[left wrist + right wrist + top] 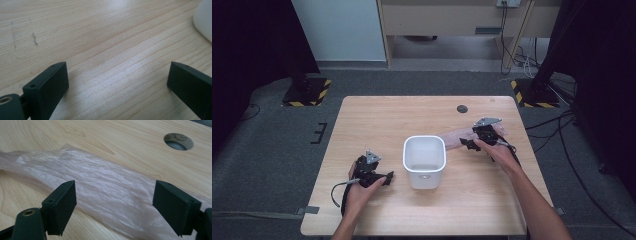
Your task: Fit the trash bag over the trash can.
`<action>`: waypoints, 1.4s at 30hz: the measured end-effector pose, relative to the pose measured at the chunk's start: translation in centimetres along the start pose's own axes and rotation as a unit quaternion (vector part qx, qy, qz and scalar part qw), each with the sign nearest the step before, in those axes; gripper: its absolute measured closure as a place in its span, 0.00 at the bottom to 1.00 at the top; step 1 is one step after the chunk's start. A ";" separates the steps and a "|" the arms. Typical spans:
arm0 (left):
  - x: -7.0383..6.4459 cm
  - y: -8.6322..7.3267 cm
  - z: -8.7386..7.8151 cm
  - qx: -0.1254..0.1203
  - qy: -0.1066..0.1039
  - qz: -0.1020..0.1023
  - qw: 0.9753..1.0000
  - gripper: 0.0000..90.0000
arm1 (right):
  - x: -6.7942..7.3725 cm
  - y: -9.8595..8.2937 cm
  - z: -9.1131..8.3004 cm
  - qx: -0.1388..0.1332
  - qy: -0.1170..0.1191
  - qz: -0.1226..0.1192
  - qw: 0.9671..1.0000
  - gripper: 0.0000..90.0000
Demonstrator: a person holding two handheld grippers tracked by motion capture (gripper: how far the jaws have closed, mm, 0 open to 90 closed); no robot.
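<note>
A white plastic bin (424, 160) stands upright and empty at the middle of the wooden table (377, 115). A thin, pale pink plastic bag (457, 137) lies flat on the table to its right. My right gripper (469, 145) is open just over the bag (105, 187), whose film lies under and between the wide-apart jaws. My left gripper (388, 179) rests low on the table left of the bin, open with bare wood between its jaws (117, 77). The bin's white wall (203, 20) shows at the far right of the left gripper view.
A round cable hole (462, 108) sits in the table top behind the bag, also seen as the hole (178, 141) past my right gripper. Black stands with yellow-striped feet (307, 92) flank the table's far corners on the grey floor.
</note>
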State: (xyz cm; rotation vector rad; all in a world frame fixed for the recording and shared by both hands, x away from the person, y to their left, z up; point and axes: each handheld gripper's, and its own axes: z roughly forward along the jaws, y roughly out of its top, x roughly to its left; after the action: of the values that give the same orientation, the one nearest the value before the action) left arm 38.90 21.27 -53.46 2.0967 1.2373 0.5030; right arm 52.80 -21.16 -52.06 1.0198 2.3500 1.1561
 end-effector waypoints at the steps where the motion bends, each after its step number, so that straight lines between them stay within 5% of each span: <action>1: 0.0 0.0 0.0 -0.002 0.001 -0.001 1.000 0.03 | 0.3 0.1 0.4 -0.004 0.010 -0.004 1.000 0.22; 12: -0.3 -1.0 -0.7 -0.011 -0.003 0.002 1.000 0.03 | 1.5 0.3 3.2 0.043 0.036 -0.037 0.998 0.20; 17: -0.3 -1.4 -1.1 -0.010 -0.004 0.005 1.000 0.03 | 1.5 0.5 3.6 0.039 0.037 -0.037 0.998 0.21; 20: -0.3 -1.5 -1.2 -0.010 -0.005 0.004 1.000 0.03 | 1.3 0.4 3.5 0.034 0.032 -0.037 0.998 0.30; 21: -0.3 -1.6 -1.4 -0.010 -0.006 0.003 1.000 0.03 | 1.1 0.4 3.2 0.033 0.024 -0.026 0.999 0.43; 24: -0.3 -1.7 -1.5 -0.009 -0.005 0.003 1.000 0.04 | 0.9 0.3 2.8 0.033 0.015 -0.020 0.999 0.60; 32: -0.4 -1.6 -1.5 -0.006 -0.004 0.001 1.000 0.04 | 1.1 0.3 2.5 0.034 0.021 -0.020 0.999 0.89; 42: -0.3 -1.5 -1.5 -0.006 -0.003 0.003 1.000 0.07 | 1.2 -0.2 2.3 0.018 0.029 -0.030 0.999 1.00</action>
State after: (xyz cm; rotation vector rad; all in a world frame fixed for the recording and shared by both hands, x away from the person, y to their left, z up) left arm 36.88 21.99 -53.45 2.0910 1.2204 0.5054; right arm 53.21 -19.12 -53.65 0.9316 2.4379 1.1397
